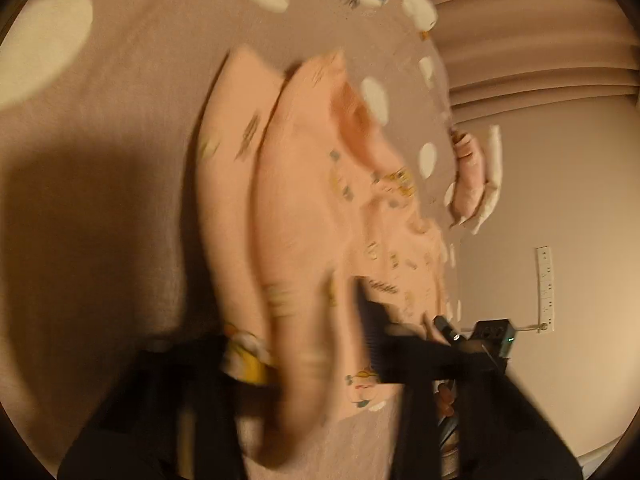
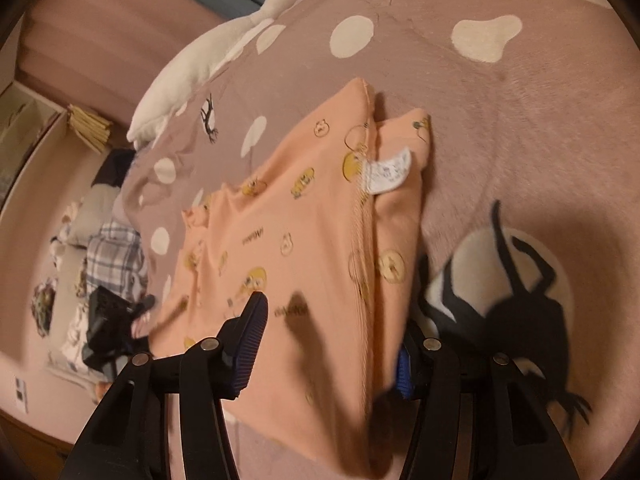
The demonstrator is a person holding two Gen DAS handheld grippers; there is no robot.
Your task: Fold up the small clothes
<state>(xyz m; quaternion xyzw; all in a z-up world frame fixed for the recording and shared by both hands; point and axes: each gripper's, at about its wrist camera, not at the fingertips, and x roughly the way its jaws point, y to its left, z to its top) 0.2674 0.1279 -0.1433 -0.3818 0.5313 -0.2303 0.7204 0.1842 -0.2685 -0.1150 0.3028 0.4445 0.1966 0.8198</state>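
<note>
A small peach garment [image 2: 304,240] with yellow cartoon prints and a white care label [image 2: 388,176] lies partly folded on a pink spotted blanket [image 2: 520,120]. My right gripper [image 2: 328,344] is open, its fingers straddling the garment's near edge. In the blurred left wrist view the same garment [image 1: 312,208] hangs or drapes in folds between my left gripper's fingers [image 1: 304,344]; the blur hides whether the jaws pinch it.
A white plush goose [image 2: 224,40] lies along the blanket's far edge. A black deer print [image 2: 520,312] is on the blanket at right. Clothes and bags [image 2: 112,280] lie on the floor at left. A wall [image 1: 560,200] with a power strip is at right.
</note>
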